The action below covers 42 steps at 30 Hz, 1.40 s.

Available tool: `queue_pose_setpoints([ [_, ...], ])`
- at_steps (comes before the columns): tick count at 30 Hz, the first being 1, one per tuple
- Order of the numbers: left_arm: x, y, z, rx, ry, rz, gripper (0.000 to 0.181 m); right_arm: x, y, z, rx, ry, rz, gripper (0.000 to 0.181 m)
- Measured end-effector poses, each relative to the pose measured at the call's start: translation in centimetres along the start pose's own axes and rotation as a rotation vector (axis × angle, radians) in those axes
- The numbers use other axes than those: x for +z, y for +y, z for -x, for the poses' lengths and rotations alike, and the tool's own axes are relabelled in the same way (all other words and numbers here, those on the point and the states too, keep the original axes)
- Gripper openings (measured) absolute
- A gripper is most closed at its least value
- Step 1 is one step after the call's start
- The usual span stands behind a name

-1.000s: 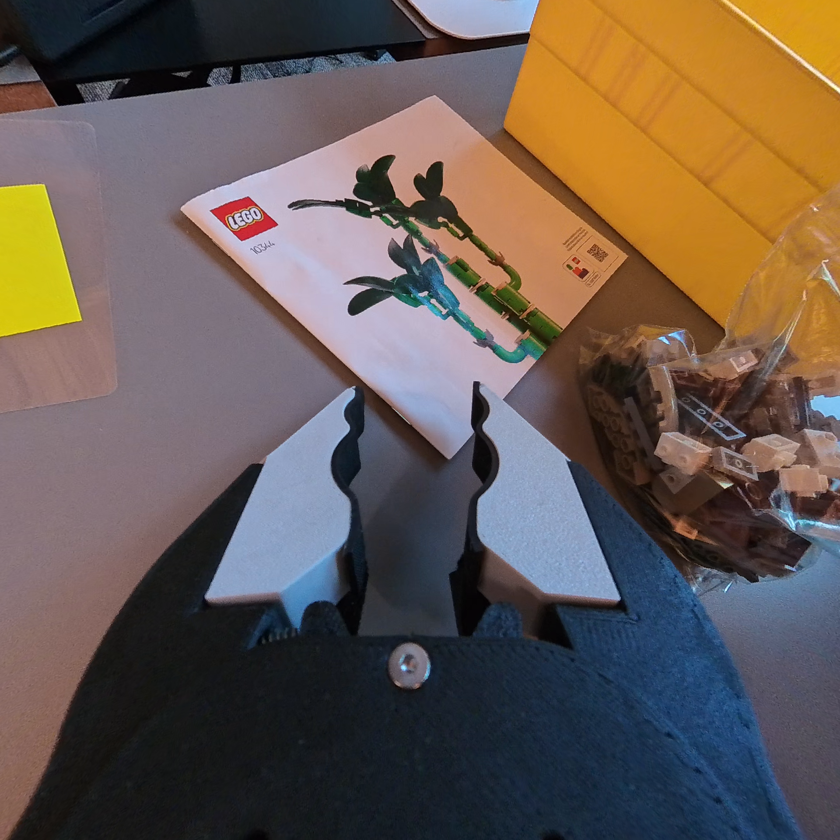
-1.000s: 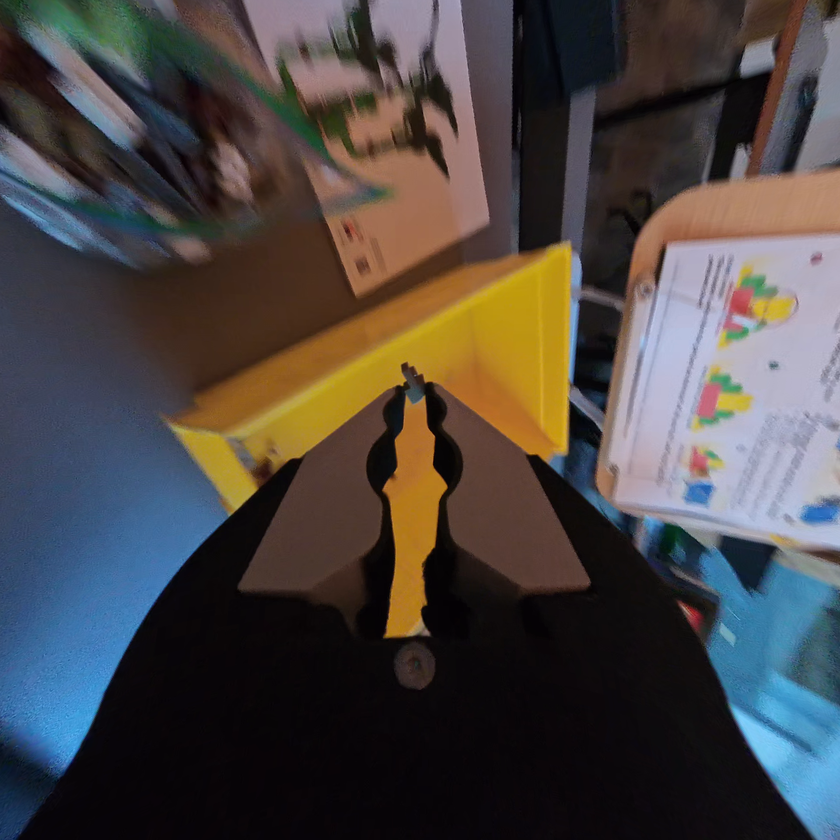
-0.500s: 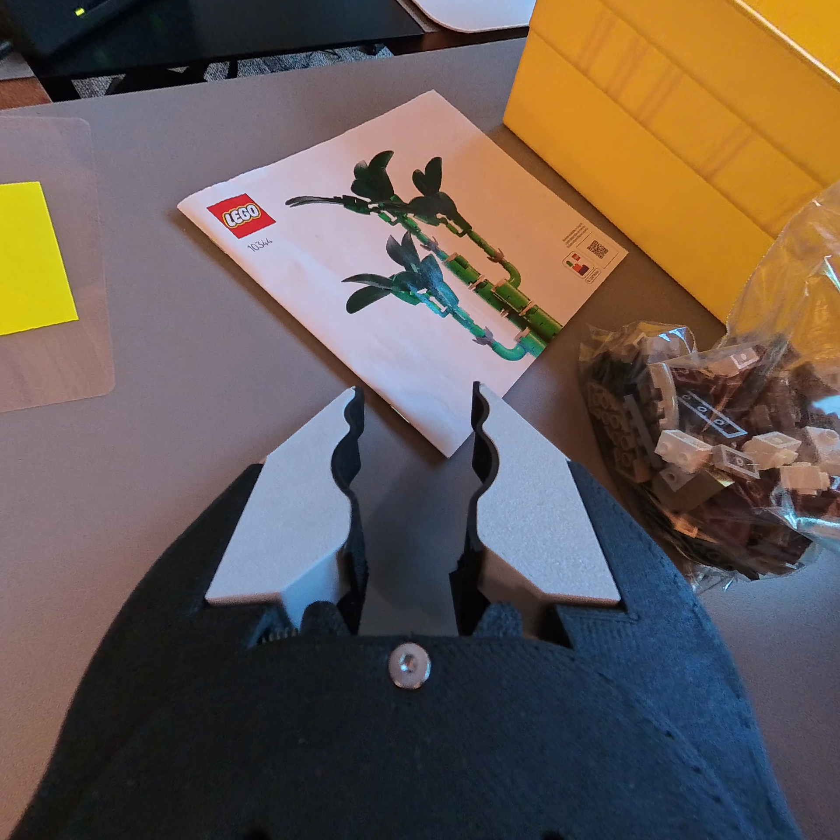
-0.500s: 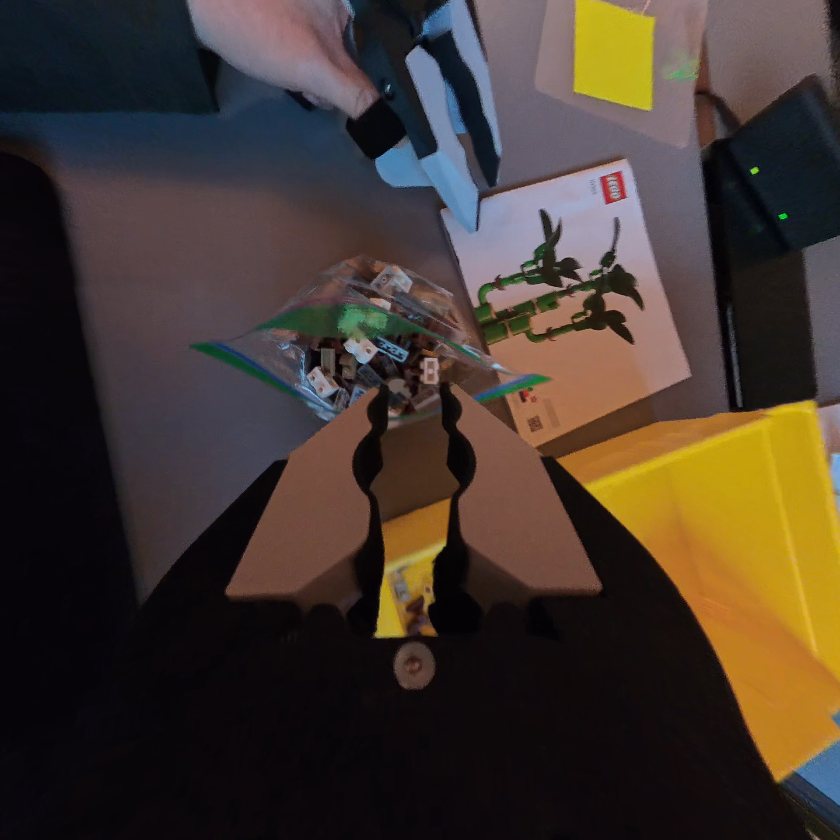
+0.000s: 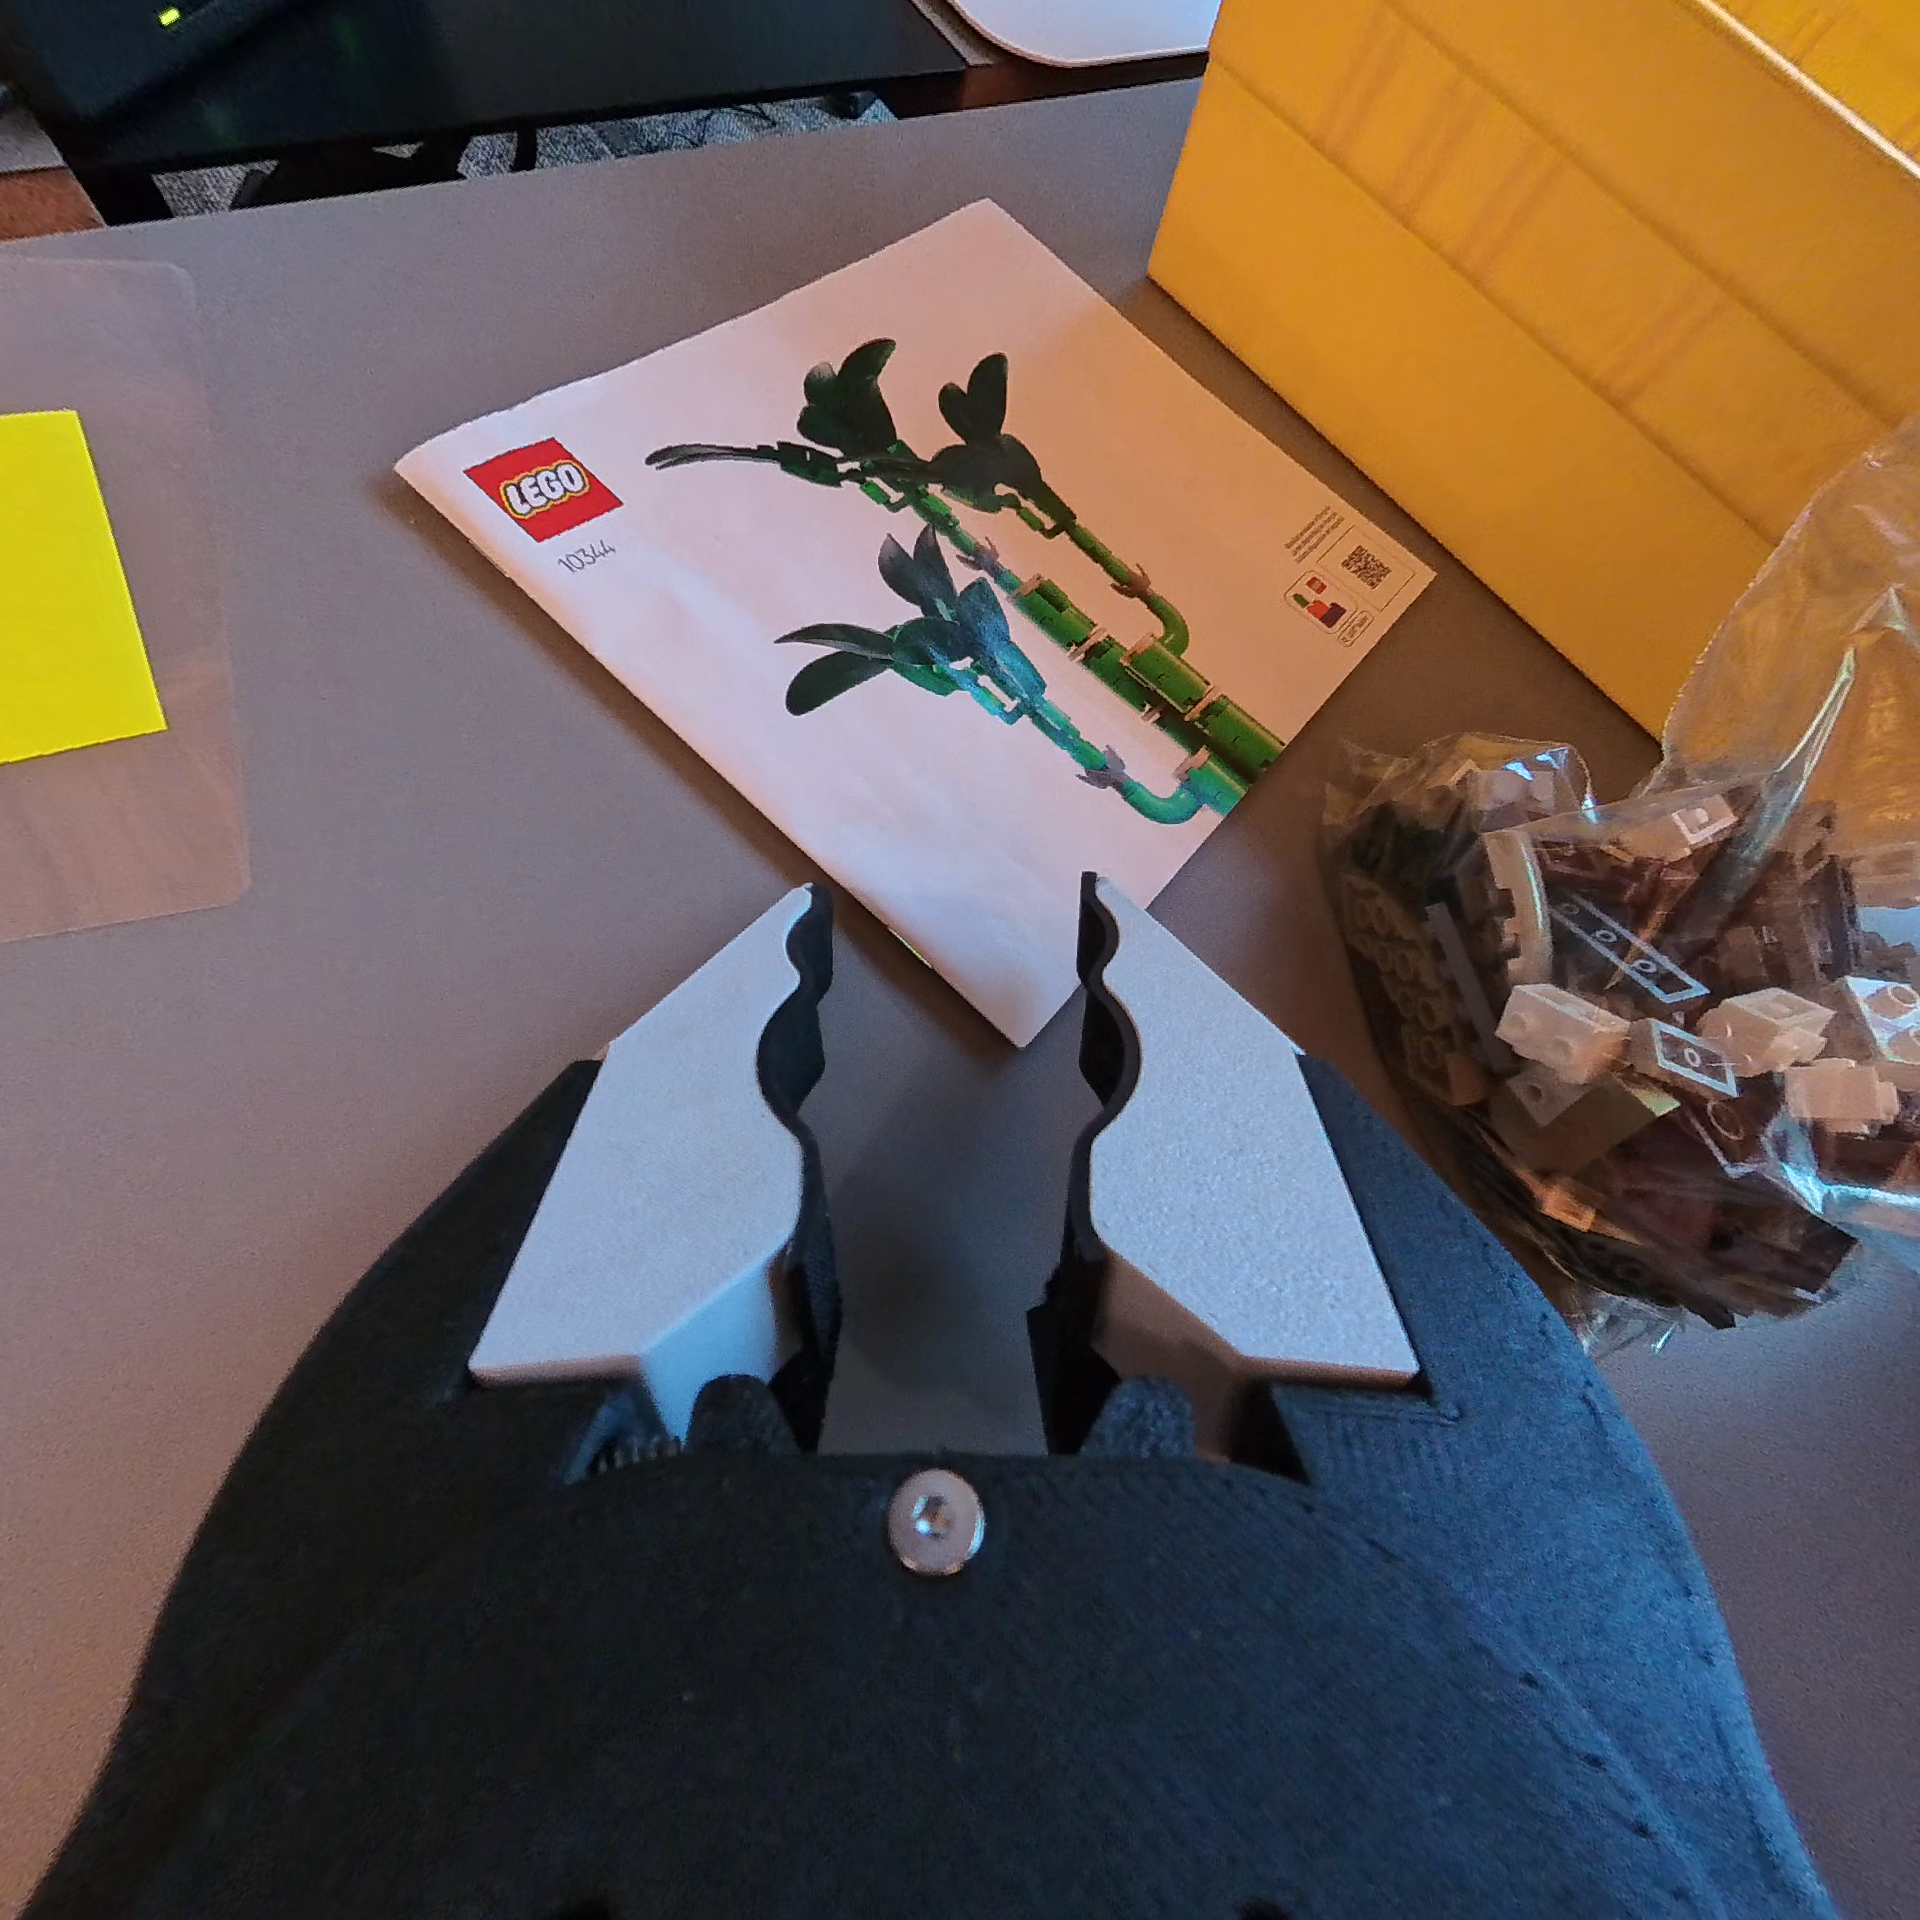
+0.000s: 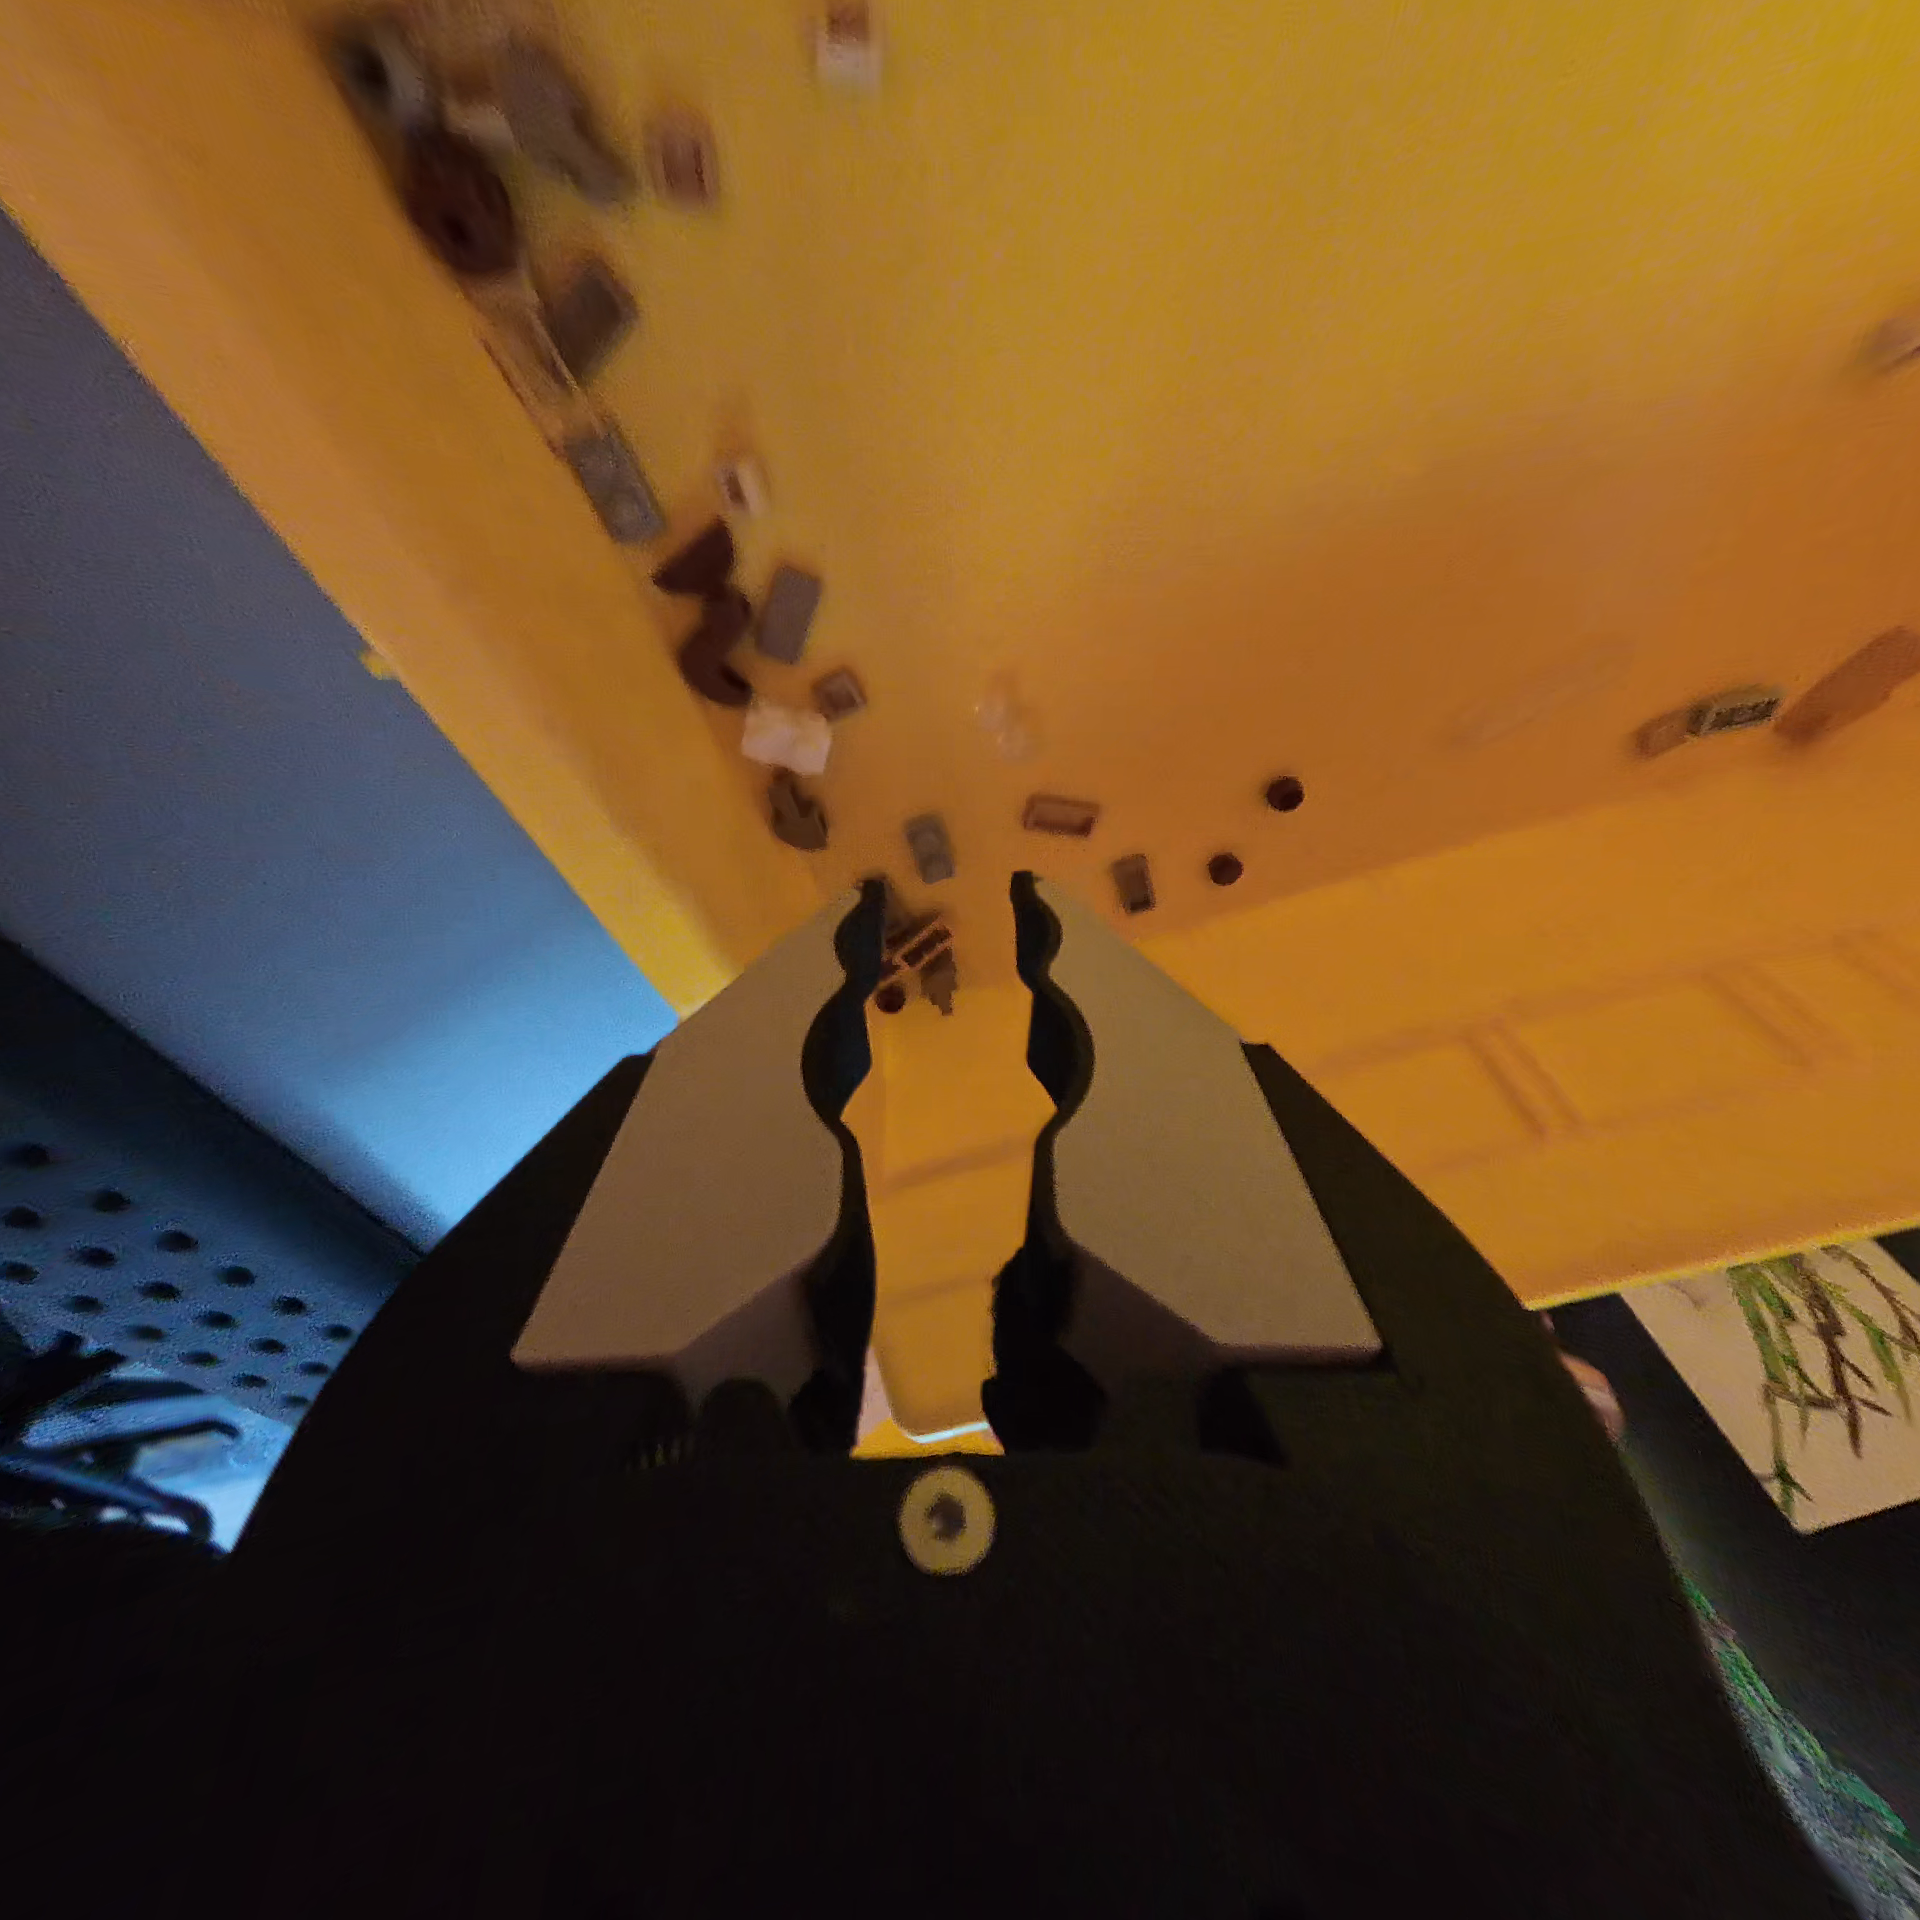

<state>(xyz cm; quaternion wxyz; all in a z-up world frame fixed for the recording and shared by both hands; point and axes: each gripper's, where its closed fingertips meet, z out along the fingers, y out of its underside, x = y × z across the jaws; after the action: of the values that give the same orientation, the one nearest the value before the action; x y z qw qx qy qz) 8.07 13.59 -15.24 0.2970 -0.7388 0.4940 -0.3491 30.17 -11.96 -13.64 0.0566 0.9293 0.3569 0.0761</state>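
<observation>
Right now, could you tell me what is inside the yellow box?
Small loose bricks, brown, grey and white, lie scattered on the yellow box floor. The right claw hides part of it; blur hides finer detail.

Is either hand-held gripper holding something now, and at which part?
Nothing is held. The left hand-held gripper is open above the grey table, near the booklet. The right hand-held gripper is open inside the yellow box.

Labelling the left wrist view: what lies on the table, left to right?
Clear plastic sleeve holding a yellow sheet → white instruction booklet with a green plant picture → clear plastic bag of small brown and grey bricks. Yellow cardboard box sits behind, far right.
</observation>
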Motion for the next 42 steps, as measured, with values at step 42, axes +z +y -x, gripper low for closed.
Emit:
queue_pose_setpoints([
  [42, 0.1, 0.2, 0.0, 0.002, 0.0, 0.014, 0.047, -7.1, -5.2, -3.1, 0.314, 0.144, -0.559, 0.015],
])
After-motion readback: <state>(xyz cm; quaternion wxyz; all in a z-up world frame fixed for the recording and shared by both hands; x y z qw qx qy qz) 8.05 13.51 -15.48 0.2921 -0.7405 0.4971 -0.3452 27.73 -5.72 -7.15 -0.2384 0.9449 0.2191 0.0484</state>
